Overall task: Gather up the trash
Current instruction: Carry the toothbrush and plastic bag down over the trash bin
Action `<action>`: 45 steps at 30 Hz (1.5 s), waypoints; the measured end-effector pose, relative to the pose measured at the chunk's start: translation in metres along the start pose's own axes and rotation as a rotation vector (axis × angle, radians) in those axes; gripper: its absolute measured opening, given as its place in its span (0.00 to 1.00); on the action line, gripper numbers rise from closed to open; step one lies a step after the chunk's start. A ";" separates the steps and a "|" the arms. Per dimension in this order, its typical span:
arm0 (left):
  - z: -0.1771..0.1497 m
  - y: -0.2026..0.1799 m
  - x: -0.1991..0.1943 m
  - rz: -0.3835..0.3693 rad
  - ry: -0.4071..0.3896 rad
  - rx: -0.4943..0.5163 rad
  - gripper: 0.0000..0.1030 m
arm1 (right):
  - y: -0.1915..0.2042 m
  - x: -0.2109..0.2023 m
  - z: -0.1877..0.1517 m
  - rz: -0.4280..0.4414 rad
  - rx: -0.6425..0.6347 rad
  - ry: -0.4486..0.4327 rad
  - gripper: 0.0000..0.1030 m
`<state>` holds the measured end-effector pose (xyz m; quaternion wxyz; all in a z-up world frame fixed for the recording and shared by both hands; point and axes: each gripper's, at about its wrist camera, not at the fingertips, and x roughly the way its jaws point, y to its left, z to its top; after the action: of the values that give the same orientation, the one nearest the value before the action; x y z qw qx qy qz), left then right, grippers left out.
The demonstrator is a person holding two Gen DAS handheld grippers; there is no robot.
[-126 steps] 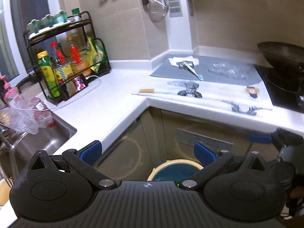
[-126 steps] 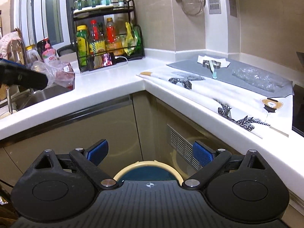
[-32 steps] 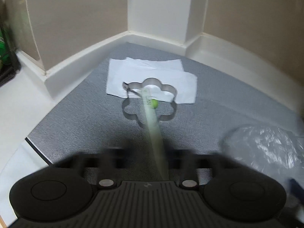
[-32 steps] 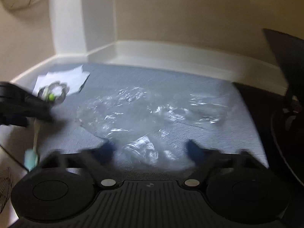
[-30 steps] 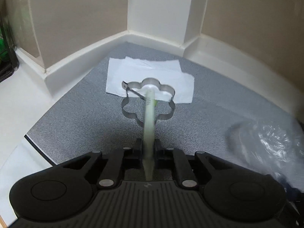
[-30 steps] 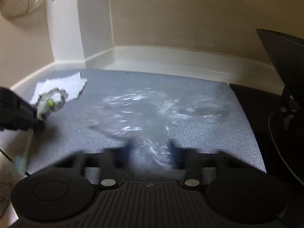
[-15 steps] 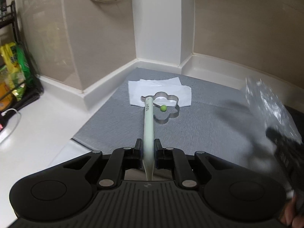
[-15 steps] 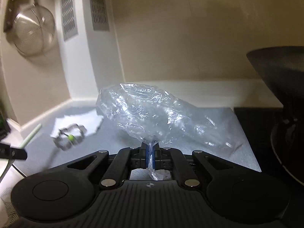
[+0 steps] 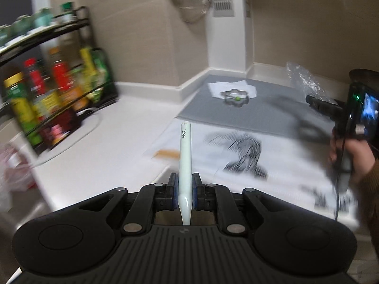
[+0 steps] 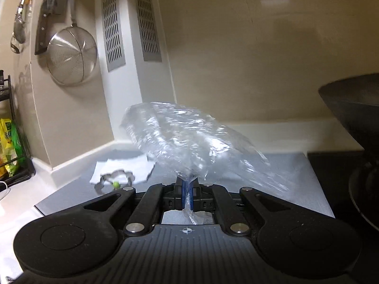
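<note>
Trash in both grippers: left gripper (image 9: 185,190) pinches a pale stick (image 9: 185,163) near its base, the tip jutting ahead of the fingers; right gripper (image 10: 188,195) clamps a plastic bag (image 10: 189,146) billowing above them. Carry both level, grips firm, clear of the wok (image 10: 355,108).

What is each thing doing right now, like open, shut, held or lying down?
Left gripper: shut on the pale green stick.
Pale green stick: held, lifted off the counter.
Right gripper: shut on the clear crinkly plastic bag.
Clear crinkly plastic bag: held up, crumpled.
Flower-shaped metal cutter: lying on white paper.
Round wire strainer: hanging on wall.
</note>
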<state>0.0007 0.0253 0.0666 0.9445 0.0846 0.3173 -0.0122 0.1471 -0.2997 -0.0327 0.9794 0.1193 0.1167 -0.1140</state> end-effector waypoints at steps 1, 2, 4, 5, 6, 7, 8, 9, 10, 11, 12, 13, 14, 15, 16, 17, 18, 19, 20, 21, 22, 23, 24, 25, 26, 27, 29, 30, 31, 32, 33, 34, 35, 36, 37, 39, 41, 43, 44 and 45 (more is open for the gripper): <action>-0.008 0.009 -0.012 0.017 -0.001 -0.010 0.12 | 0.000 -0.007 0.000 0.008 0.011 0.008 0.04; -0.016 0.018 -0.022 0.034 -0.002 -0.020 0.12 | 0.002 -0.016 0.000 0.013 0.005 0.011 0.04; -0.032 0.032 -0.039 0.067 0.002 -0.038 0.12 | 0.013 -0.040 0.000 0.026 -0.027 0.004 0.04; -0.039 0.037 -0.045 0.080 0.006 -0.041 0.12 | 0.018 -0.055 0.000 0.037 -0.034 -0.001 0.04; -0.047 0.040 -0.050 0.090 0.010 -0.045 0.12 | 0.023 -0.070 0.000 0.054 -0.039 -0.002 0.04; -0.055 0.044 -0.053 0.094 0.015 -0.051 0.12 | 0.028 -0.084 -0.001 0.072 -0.042 -0.002 0.04; -0.062 0.046 -0.056 0.092 0.027 -0.057 0.12 | 0.032 -0.100 -0.002 0.091 -0.044 0.001 0.04; -0.069 0.047 -0.056 0.087 0.036 -0.065 0.12 | 0.035 -0.116 -0.004 0.111 -0.045 0.009 0.04; -0.076 0.047 -0.057 0.086 0.041 -0.072 0.12 | 0.039 -0.132 -0.006 0.131 -0.047 0.017 0.04; -0.085 0.047 -0.057 0.092 0.045 -0.074 0.12 | 0.042 -0.149 -0.009 0.152 -0.049 0.020 0.04; -0.092 0.046 -0.057 0.095 0.049 -0.074 0.12 | 0.045 -0.166 -0.013 0.170 -0.055 0.021 0.04; -0.098 0.045 -0.055 0.094 0.055 -0.077 0.12 | 0.045 -0.181 -0.017 0.184 -0.060 0.022 0.04; -0.105 0.043 -0.054 0.088 0.065 -0.080 0.12 | 0.045 -0.196 -0.022 0.198 -0.063 0.028 0.04; -0.110 0.041 -0.052 0.077 0.076 -0.080 0.12 | 0.044 -0.210 -0.027 0.211 -0.067 0.039 0.04; -0.117 0.039 -0.051 0.066 0.085 -0.081 0.12 | 0.043 -0.224 -0.033 0.219 -0.070 0.051 0.04; -0.122 0.036 -0.050 0.059 0.091 -0.080 0.12 | 0.042 -0.237 -0.040 0.222 -0.076 0.065 0.04; -0.127 0.033 -0.050 0.057 0.093 -0.077 0.12 | 0.043 -0.249 -0.047 0.224 -0.090 0.077 0.04; -0.132 0.030 -0.050 0.057 0.092 -0.077 0.12 | 0.043 -0.260 -0.055 0.223 -0.108 0.083 0.04; -0.136 0.027 -0.050 0.056 0.092 -0.077 0.12 | 0.044 -0.271 -0.062 0.221 -0.128 0.091 0.04; -0.139 0.024 -0.050 0.050 0.093 -0.074 0.12 | 0.046 -0.280 -0.070 0.222 -0.151 0.101 0.04; -0.142 0.021 -0.049 0.040 0.097 -0.071 0.12 | 0.047 -0.289 -0.076 0.229 -0.165 0.117 0.04; -0.145 0.018 -0.049 0.029 0.102 -0.065 0.12 | 0.050 -0.294 -0.082 0.242 -0.171 0.139 0.04; -0.146 0.016 -0.048 0.019 0.104 -0.057 0.12 | 0.052 -0.298 -0.087 0.258 -0.169 0.165 0.04; -0.148 0.014 -0.047 0.014 0.106 -0.052 0.12 | 0.054 -0.300 -0.092 0.276 -0.166 0.194 0.04; -0.149 0.013 -0.046 0.011 0.108 -0.050 0.12 | 0.058 -0.301 -0.098 0.290 -0.164 0.222 0.04; -0.149 0.013 -0.045 0.008 0.108 -0.051 0.12 | 0.061 -0.301 -0.103 0.303 -0.162 0.253 0.04; -0.151 0.013 -0.044 0.012 0.110 -0.057 0.12 | 0.069 -0.300 -0.111 0.322 -0.172 0.308 0.04; -0.151 0.013 -0.043 0.015 0.111 -0.059 0.12 | 0.073 -0.300 -0.114 0.328 -0.184 0.324 0.04; -0.152 0.014 -0.043 0.018 0.112 -0.061 0.12 | 0.076 -0.299 -0.114 0.330 -0.195 0.331 0.04; -0.154 0.014 -0.042 0.020 0.115 -0.065 0.12 | 0.078 -0.298 -0.114 0.332 -0.201 0.334 0.04; -0.156 0.014 -0.042 0.019 0.117 -0.068 0.12 | 0.080 -0.298 -0.114 0.330 -0.207 0.337 0.04; -0.157 0.014 -0.042 0.021 0.120 -0.068 0.12 | 0.081 -0.298 -0.114 0.328 -0.212 0.341 0.04; -0.159 0.014 -0.042 0.024 0.122 -0.067 0.12 | 0.082 -0.298 -0.115 0.328 -0.215 0.346 0.04; -0.161 0.014 -0.041 0.027 0.125 -0.066 0.12 | 0.083 -0.298 -0.116 0.328 -0.218 0.353 0.04; -0.163 0.013 -0.040 0.026 0.130 -0.065 0.12 | 0.084 -0.297 -0.116 0.327 -0.222 0.360 0.04; -0.165 0.013 -0.038 0.018 0.145 -0.064 0.12 | 0.087 -0.296 -0.119 0.325 -0.231 0.372 0.04; -0.167 0.012 -0.036 0.014 0.152 -0.060 0.12 | 0.089 -0.295 -0.121 0.326 -0.240 0.379 0.04; -0.168 0.012 -0.035 0.012 0.152 -0.057 0.12 | 0.091 -0.294 -0.121 0.325 -0.249 0.382 0.04; -0.168 0.012 -0.034 0.011 0.153 -0.058 0.12 | 0.092 -0.294 -0.122 0.325 -0.251 0.384 0.04; -0.168 0.012 -0.034 0.010 0.154 -0.059 0.12 | 0.092 -0.293 -0.122 0.326 -0.253 0.385 0.04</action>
<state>-0.1260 0.0648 -0.0432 0.9195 0.0592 0.3886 0.0085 -0.1318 -0.1236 -0.0533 0.9517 0.0326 0.2930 0.0854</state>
